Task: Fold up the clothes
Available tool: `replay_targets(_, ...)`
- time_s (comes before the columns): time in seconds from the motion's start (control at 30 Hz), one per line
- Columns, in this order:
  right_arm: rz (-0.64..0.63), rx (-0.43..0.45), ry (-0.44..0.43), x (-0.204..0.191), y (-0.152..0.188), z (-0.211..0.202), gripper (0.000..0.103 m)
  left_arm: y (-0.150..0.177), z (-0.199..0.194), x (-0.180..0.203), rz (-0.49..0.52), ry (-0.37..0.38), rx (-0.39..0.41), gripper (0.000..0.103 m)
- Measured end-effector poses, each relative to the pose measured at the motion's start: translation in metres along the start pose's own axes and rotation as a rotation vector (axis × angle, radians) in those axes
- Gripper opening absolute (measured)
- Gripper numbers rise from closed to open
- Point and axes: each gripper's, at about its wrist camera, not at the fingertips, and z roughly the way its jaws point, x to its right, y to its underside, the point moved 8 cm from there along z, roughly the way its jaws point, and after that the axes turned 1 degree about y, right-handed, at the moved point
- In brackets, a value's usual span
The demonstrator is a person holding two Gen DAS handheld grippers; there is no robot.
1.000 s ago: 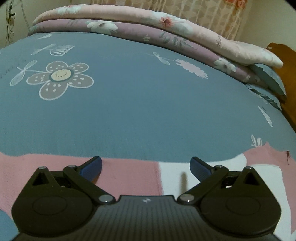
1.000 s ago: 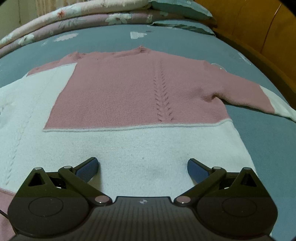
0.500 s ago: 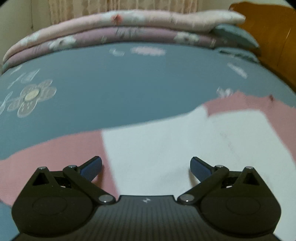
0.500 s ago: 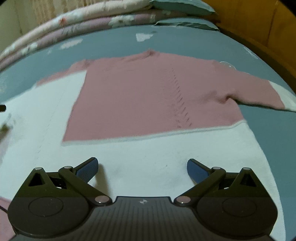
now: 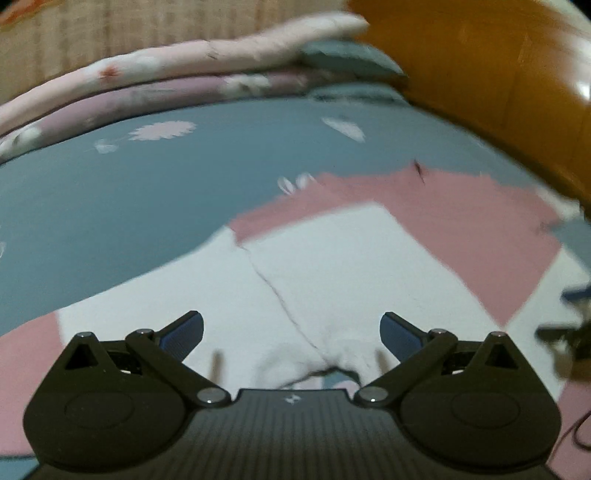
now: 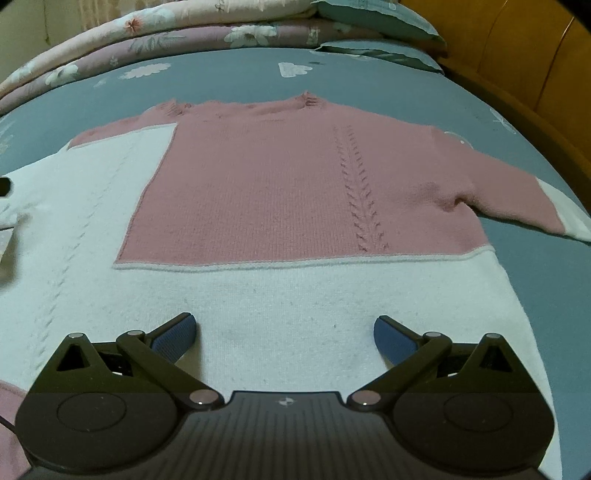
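sweater [image 6: 258, 192]: lying flat on the blue bedsheet [image 6: 229, 79], neckline facing the folded quilts [image 6: 155, 33], sleeves running across
surroundings: pillows [image 6: 373, 22] and wooden headboard [image 6: 517, 55] sitting beyond its right sleeve
writing: nothing readable
left gripper [image 5: 291, 334]: hovering over white hem, fingers spread wide, gripping nothing
right gripper [image 6: 284, 332]: same

- Dim, warm indoor light in both views, with muted colours.
- The left wrist view is motion-smeared: the quilts [image 5: 177, 70] and headboard [image 5: 491, 85] streak sideways.
- A small glare spot sits on the headboard's upper right.
- The right wrist view is sharp on the sweater [image 6: 266, 192].
- Fisheye bending curves the bed [image 6: 229, 81], with dark vignetting at the corners.
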Motion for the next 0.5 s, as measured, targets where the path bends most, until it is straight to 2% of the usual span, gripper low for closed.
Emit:
replay_targets(0.1, 0.004, 0.008, 0.004, 0.000, 0.002, -0.002, 0.103, 0.015, 0.009, -0.001, 0.042, -0.055, -0.077, 0.102)
replay_targets(0.27, 0.005, 0.017, -0.001, 0.001, 0.002, -0.002, 0.103, 0.036, -0.007, -0.017, 0.003, -0.103, -0.131, 0.102)
replay_targets(0.37, 0.006, 0.021, 0.000, 0.001, 0.001, -0.001, 0.103, 0.024, -0.019, -0.018, -0.041, -0.061, -0.083, 0.102)
replay_targets(0.5, 0.009, 0.026, 0.000, 0.001, 0.001, -0.001, 0.103, -0.007, -0.013, -0.003, -0.024, -0.017, 0.003, 0.102)
